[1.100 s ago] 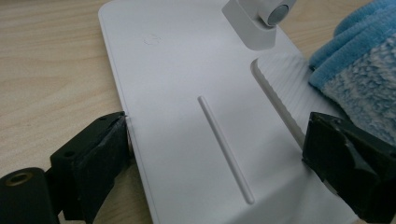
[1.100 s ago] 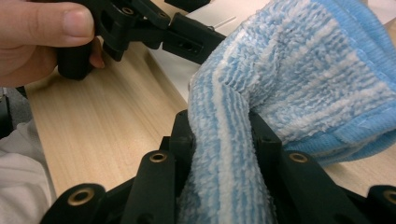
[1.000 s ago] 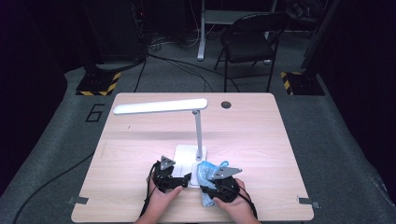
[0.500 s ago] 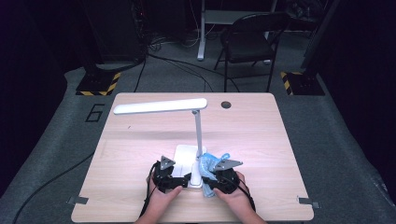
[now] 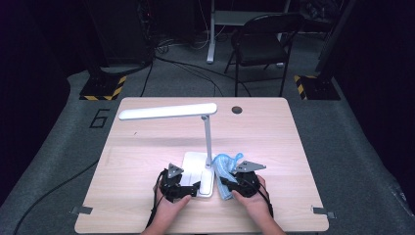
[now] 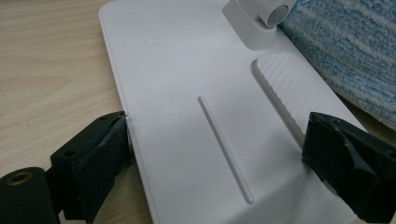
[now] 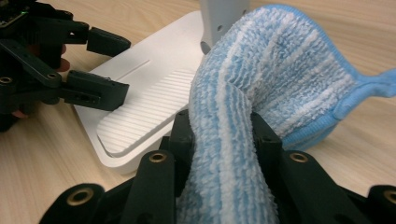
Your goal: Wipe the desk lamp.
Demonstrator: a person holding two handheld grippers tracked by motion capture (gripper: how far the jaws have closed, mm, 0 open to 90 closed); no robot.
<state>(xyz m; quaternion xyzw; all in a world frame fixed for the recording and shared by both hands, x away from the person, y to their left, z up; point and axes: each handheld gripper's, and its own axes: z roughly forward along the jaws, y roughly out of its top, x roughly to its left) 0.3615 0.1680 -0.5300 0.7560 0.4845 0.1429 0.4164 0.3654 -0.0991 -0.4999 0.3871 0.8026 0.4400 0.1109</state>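
Observation:
A white desk lamp stands on the wooden table; its flat base [image 5: 195,166] [image 6: 196,93] [image 7: 140,93] lies near the front edge, with a thin pole [image 5: 208,142] and a long head [image 5: 169,111]. My left gripper [image 5: 195,188] [image 6: 215,154] [image 7: 105,65] straddles the base, one jaw pressed on each side edge. A blue-and-white striped cloth [image 5: 224,169] [image 6: 345,46] [image 7: 280,79] lies against the base's right side by the pole. My right gripper [image 5: 226,183] [image 7: 222,135] is shut on a fold of it.
The table [image 5: 147,147] has a round cable hole [image 5: 237,109] at its back. A black folding chair [image 5: 264,44] stands behind it on the grey floor. Cables and yellow-black striped stands [image 5: 103,88] lie beyond the table.
My right gripper has slid away from the person along the base's right side, dragging the cloth with it. The left gripper and the lamp have stayed put.

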